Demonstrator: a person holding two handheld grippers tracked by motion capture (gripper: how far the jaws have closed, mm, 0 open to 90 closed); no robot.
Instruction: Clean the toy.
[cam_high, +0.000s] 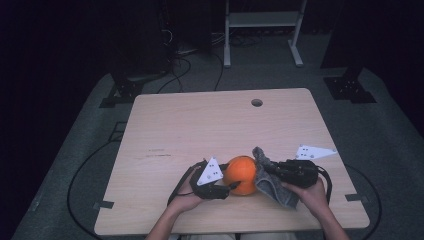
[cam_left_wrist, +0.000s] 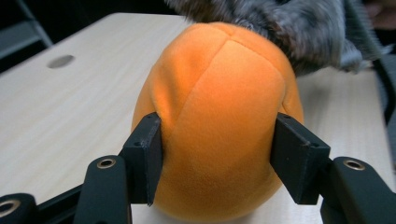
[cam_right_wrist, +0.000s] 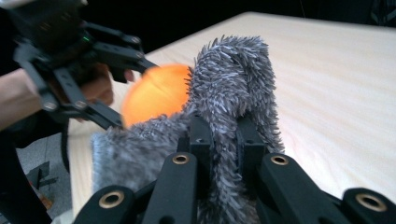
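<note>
High view takes in the whole table, with the ball near its 6 o'clock edge, between the two grippers. Left gripper view shows what that one hides: both pads of the left gripper press the sides of the orange ball, which rests on the tabletop with the cloth draped against its far top, at 1 o'clock. Right gripper view shows the right gripper pinched tight on a fold of grey shaggy cloth, the ball beyond it at 10 o'clock.

From above, the left hand reaches in from 7 o'clock, the right hand from 5 o'clock, and the two grippers point toward each other. The cloth hangs against the ball's 3 o'clock side.

Open tabletop stretches toward 12 o'clock, up to the cable hole; the near edge lies close behind both hands.
</note>
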